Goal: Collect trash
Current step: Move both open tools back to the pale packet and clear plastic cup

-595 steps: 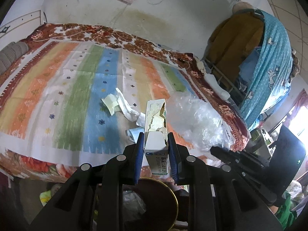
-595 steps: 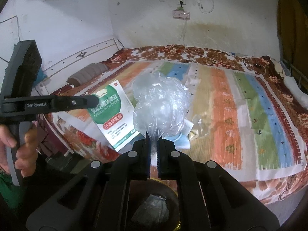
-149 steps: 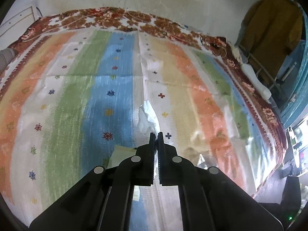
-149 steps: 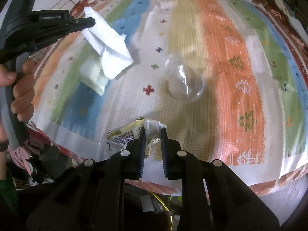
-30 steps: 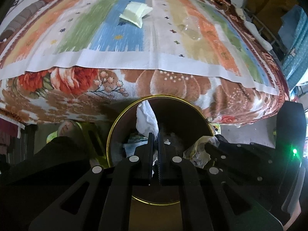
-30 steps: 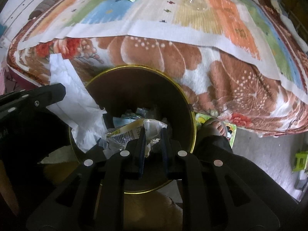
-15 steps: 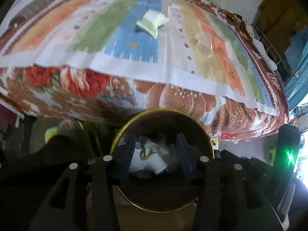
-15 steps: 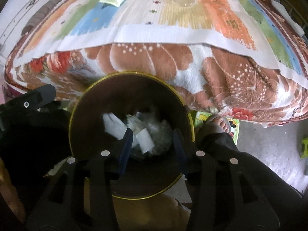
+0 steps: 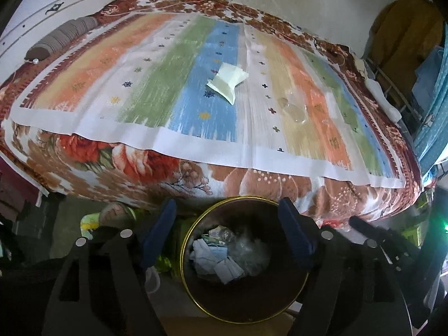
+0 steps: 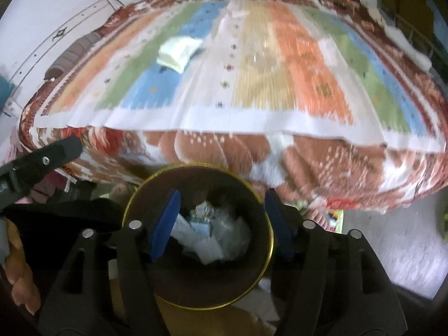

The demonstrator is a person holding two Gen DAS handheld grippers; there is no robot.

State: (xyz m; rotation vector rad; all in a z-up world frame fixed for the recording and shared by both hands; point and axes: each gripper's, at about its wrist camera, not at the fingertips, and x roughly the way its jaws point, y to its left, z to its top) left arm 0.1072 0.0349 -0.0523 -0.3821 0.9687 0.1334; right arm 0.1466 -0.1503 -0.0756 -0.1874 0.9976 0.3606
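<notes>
A dark round bin with a gold rim (image 9: 196,224) (image 10: 270,240) stands on the floor against the bed's near edge, holding crumpled paper and plastic (image 9: 221,260) (image 10: 210,235). My left gripper (image 9: 228,229) hangs above the bin; its jaws are opening and nothing is between them. My right gripper (image 10: 222,218) is also over the bin, jaws opening and empty. On the striped bedcover lie a pale folded paper (image 9: 227,81) (image 10: 177,50) and a clear plastic piece (image 9: 292,107) (image 10: 260,60).
The bed (image 9: 140,168) fills the space behind the bin, with a floral blanket hanging over its edge. A brown roll (image 9: 61,37) lies at the bed's far left. Clothes and a blue cloth (image 9: 431,89) hang at the right. A bare foot (image 10: 322,218) stands beside the bin.
Both grippers went from shut to wide open. The white tissue left the left gripper and the wrapper left the right one; both lie in the bin. Both grippers rose.
</notes>
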